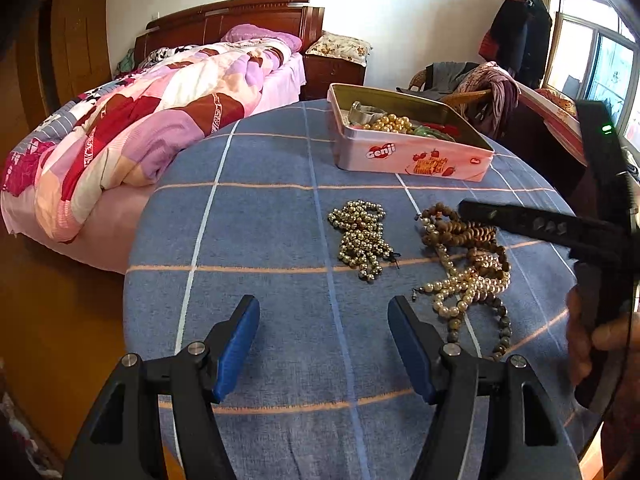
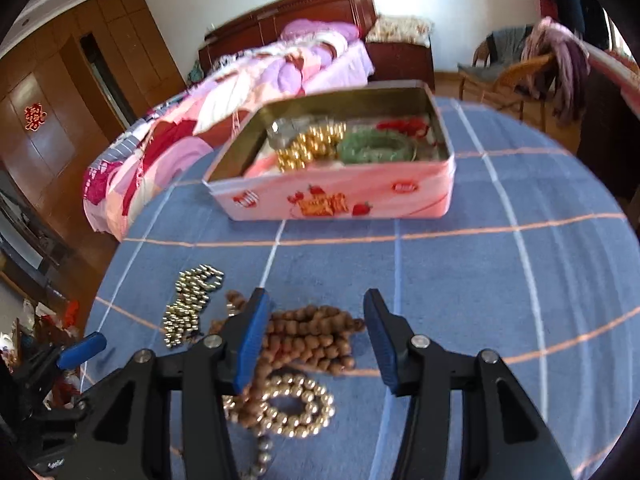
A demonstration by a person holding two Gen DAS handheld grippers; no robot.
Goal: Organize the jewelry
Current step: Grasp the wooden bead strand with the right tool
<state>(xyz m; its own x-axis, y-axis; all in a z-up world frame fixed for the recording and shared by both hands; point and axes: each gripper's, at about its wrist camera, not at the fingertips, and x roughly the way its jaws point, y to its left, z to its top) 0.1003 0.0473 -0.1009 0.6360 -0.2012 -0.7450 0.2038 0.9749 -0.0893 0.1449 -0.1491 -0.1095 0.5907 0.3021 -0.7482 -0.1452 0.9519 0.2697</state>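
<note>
A pink biscuit tin (image 1: 408, 160) (image 2: 340, 196) stands open on the blue checked tablecloth (image 1: 260, 220) and holds gold beads (image 2: 312, 148), a green bracelet (image 2: 376, 146) and red jewelry. A pile of silver-gold beads (image 1: 362, 238) (image 2: 190, 304) lies in front of it. A tangle of brown wooden beads (image 1: 460, 232) (image 2: 312, 340) and pearl strands (image 1: 464, 288) (image 2: 296, 404) lies to its right. My left gripper (image 1: 324, 344) is open and empty, near the table's front. My right gripper (image 2: 316, 340) is open over the brown beads; it also shows in the left wrist view (image 1: 540, 226).
A bed with a pink patchwork quilt (image 1: 140, 120) stands to the left of the round table. A nightstand (image 1: 334, 68) is behind. A chair draped with clothes (image 1: 480, 88) and a window are at the right. Wooden wardrobes (image 2: 60, 120) line the left wall.
</note>
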